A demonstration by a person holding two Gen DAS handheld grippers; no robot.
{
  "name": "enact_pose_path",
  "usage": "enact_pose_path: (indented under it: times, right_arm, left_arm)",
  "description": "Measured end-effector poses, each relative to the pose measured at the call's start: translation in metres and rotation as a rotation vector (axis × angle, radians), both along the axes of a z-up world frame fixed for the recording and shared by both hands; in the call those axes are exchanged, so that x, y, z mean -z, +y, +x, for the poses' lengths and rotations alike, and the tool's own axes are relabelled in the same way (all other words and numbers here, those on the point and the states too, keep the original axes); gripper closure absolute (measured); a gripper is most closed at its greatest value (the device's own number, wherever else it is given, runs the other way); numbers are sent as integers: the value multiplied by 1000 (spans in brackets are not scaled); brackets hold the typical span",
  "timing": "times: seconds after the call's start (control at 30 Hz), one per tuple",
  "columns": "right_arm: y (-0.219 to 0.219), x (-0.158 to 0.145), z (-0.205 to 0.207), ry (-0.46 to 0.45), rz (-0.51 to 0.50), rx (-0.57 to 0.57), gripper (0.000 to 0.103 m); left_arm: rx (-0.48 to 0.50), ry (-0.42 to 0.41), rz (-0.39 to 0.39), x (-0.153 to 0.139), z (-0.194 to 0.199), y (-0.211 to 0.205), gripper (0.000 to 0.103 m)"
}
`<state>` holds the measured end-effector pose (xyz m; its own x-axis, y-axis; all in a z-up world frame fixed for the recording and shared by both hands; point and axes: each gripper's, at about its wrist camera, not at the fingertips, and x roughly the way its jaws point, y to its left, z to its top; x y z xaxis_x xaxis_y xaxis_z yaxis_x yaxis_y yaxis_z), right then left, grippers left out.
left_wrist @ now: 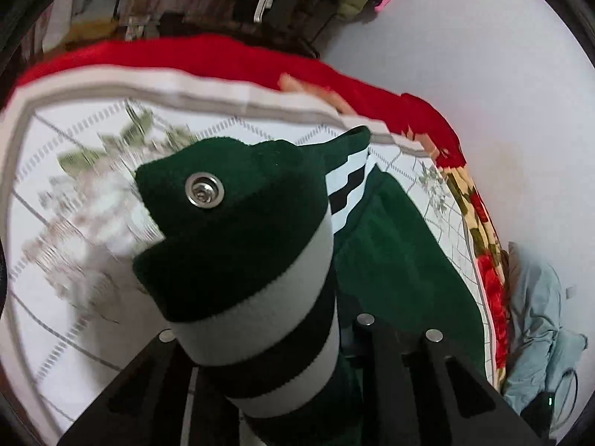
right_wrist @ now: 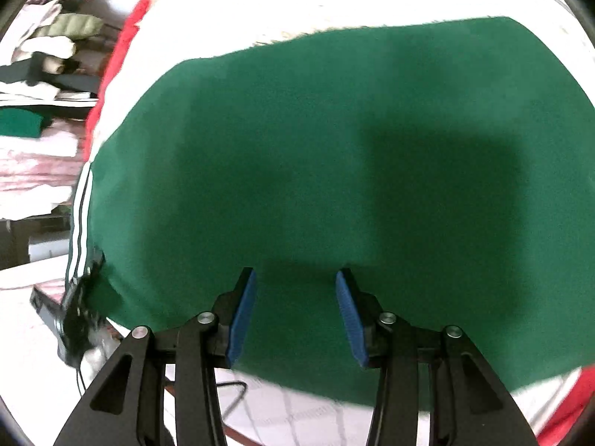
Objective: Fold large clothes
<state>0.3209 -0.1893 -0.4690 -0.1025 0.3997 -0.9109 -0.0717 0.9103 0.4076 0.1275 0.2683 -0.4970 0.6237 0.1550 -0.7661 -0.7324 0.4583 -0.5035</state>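
From my left gripper [left_wrist: 293,349] the way ahead is blocked: the green jacket's striped hem [left_wrist: 260,327] bunches up over the fingers and hides them. To its left the white floral bedsheet [left_wrist: 74,223] lies bare, room enough to pass. My right gripper [right_wrist: 295,316] stands with blue pads [right_wrist: 241,319] apart over the flat green jacket [right_wrist: 334,148]; nothing stands on it. Far left, stacked clothes [right_wrist: 48,48] crowd the bed's edge.

I find no readable text, label, brand, number or sign in either wrist view; nothing legible stands on any surface.
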Motion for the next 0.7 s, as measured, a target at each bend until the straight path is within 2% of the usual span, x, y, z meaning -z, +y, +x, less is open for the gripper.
enact_pose_path:
  times: [0.07, 0.17, 0.27, 0.33, 0.4, 0.47, 0.5, 0.6, 0.67, 0.7]
  right_arm:
    - [25, 8, 8, -27, 12, -6, 57]
    - [60, 31, 16, -36, -121, -78, 56]
    - [76, 33, 19, -21, -201, -109, 51]
    - [74, 30, 19, -3, -180, -113, 49]
    - [69, 17, 22, 19, -107, -97, 50]
    - [41, -3, 20, 15, -50, -53, 50]
    - [27, -12, 18, -5, -58, -28, 50]
    - [-29, -31, 13, -79, -176, 35, 50]
    - [-60, -16, 14, -60, -280, 53, 50]
    - [-73, 11, 11, 14, -344, 24, 50]
  left_arm:
    - [3, 1, 9, -4, -18, 4, 83]
    - [24, 10, -20, 11, -27, 11, 82]
    - [27, 23, -79, 33, -26, 13, 78]
    - [-1, 22, -106, 41, -30, 11, 69]
    - [-23, 21, -122, 47, -29, 9, 68]
    - [-23, 23, -103, 46, -25, 6, 68]
    - [-22, 28, -88, 45, -24, 4, 68]
    - [-23, 54, -47, 44, -19, 0, 69]
    - [-21, 78, -15, 42, -16, -2, 77]
    - [-19, 94, 1, 39, -14, -4, 79]
